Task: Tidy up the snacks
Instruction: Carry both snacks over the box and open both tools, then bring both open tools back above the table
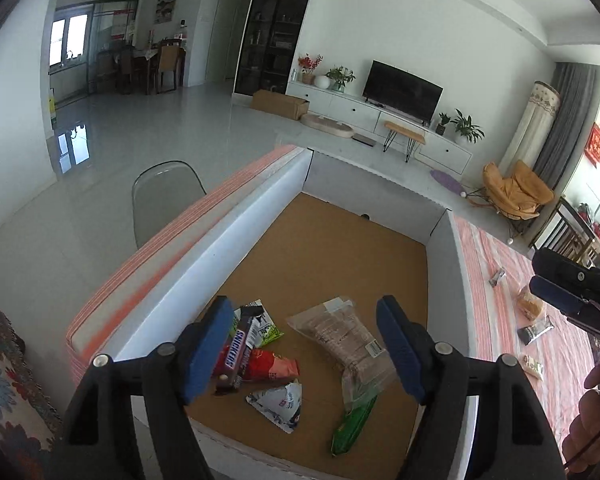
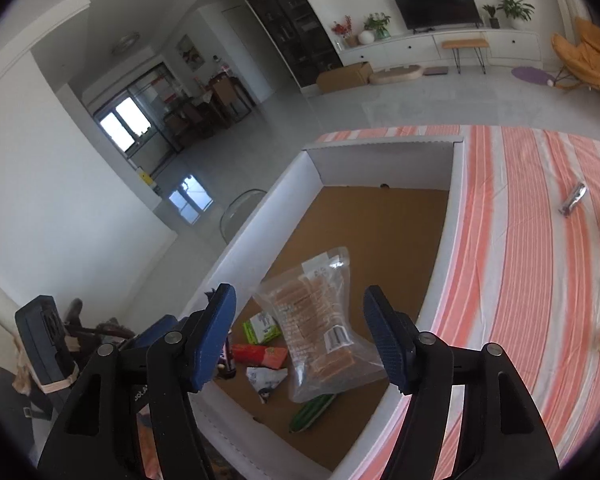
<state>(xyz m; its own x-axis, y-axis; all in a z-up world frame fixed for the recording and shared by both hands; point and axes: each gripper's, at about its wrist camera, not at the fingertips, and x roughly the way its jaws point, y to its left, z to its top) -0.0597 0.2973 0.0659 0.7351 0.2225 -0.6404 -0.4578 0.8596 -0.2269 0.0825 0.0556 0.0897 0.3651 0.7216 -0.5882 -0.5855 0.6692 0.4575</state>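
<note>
- L gripper (image 1: 300, 350): jaws wide apart, nothing between pads, touching nothing; hangs over white box (image 1: 260, 208).
- R gripper (image 2: 300, 340): jaws apart too, empty, also above box.
- In box, on brown floor: 1 clear cracker pack (image 1: 346, 336), 1 Snickers bar (image 1: 234, 354), 1 red packet (image 1: 276, 368), 1 white triangular packet (image 1: 280, 402), 1 green wrapper (image 1: 352, 424), 1 green/white packet (image 1: 266, 330). 6 total.
- Outside, on striped cloth (image 2: 532, 240): 4 snacks in L view – silver bar (image 1: 497, 278), bread pack (image 1: 530, 304), dark sachet (image 1: 535, 330), pale packet (image 1: 533, 366).

Soft daylight, sharp centre, fisheye-bent dark corners.
</note>
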